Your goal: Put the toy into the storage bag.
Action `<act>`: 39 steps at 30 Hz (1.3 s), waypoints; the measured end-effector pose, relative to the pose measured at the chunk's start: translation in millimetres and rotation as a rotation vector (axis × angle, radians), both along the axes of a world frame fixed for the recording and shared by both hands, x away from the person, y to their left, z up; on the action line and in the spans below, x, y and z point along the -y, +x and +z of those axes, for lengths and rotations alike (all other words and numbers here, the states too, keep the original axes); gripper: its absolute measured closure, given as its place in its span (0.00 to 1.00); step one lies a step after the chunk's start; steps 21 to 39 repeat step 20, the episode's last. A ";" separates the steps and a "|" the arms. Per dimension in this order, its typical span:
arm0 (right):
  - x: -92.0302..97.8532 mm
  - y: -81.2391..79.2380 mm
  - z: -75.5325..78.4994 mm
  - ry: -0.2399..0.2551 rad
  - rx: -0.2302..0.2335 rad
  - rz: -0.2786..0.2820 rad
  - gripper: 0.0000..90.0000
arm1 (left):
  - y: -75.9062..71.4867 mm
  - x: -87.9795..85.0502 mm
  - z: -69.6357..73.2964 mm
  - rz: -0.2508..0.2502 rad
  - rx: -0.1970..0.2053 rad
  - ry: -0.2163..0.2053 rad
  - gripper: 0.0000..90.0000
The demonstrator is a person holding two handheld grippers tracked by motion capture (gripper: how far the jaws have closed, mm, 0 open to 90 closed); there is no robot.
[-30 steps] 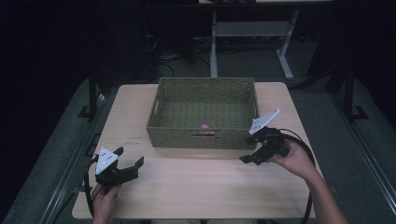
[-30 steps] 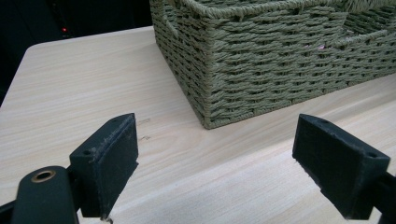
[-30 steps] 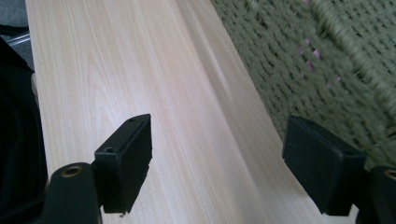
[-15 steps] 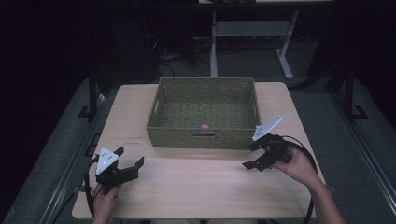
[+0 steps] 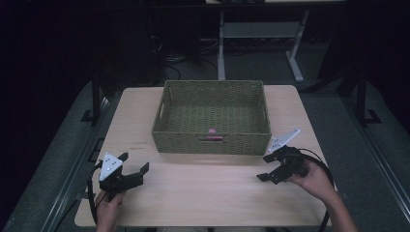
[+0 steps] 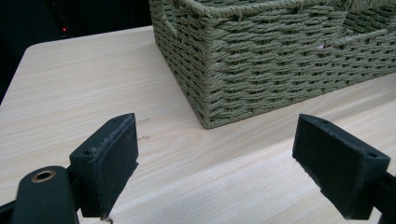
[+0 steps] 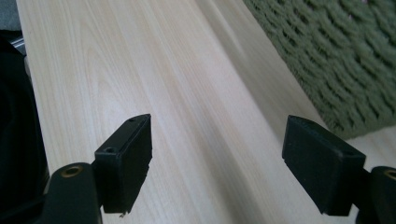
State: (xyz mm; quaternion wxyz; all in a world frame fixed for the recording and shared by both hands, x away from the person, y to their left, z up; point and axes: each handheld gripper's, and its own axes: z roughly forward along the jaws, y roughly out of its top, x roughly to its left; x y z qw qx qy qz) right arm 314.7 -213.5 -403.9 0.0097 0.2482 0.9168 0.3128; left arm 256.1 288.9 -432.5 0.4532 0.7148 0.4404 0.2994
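While both grippers sit low over the table [image 5: 203, 193], the count is short: one woven basket [image 5: 212, 143], one small pink item [image 5: 212, 130] inside it, two grippers, two hands.

Left gripper [image 5: 131, 169]: near the table's front left corner, held by the left hand [image 5: 109, 205], jaws spread wide with nothing between them. Its own view shows bare wood under the jaws and the basket's near left corner [image 6: 208, 119] ahead, apart from the pads.

Right gripper [image 5: 267, 167]: front right, held by the right hand [image 5: 314, 179], jaws also wide and empty, just off the basket's near right corner. In the right gripper view the basket wall [image 7: 336, 60] runs along the upper right; the table edge and dark floor show at far left.

Edges and room: the basket stands at the back middle of the table, its rear wall close to the far edge. A broad strip of bare wood runs in front of it, between the two grippers. Narrower strips of table lie to the basket's left and right.

Basket look: olive-green, rectangular, thick rope-like weave, upright walls, a handle slot in the left end wall and another in the near wall. The pink item lies on the basket floor near the middle of the front wall; too small to identify.
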 end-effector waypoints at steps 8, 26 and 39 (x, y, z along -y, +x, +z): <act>15.2 -12.5 -12.3 0.017 -0.010 -0.037 0.26 | -0.1 1.8 -0.2 -0.006 -0.002 0.006 0.15; 13.2 -35.4 -17.8 0.027 0.009 -0.061 0.24 | 0.0 3.1 -0.2 -0.007 0.000 0.007 0.15; 13.2 -35.4 -17.8 0.027 0.009 -0.061 0.24 | 0.0 3.1 -0.2 -0.007 0.000 0.007 0.15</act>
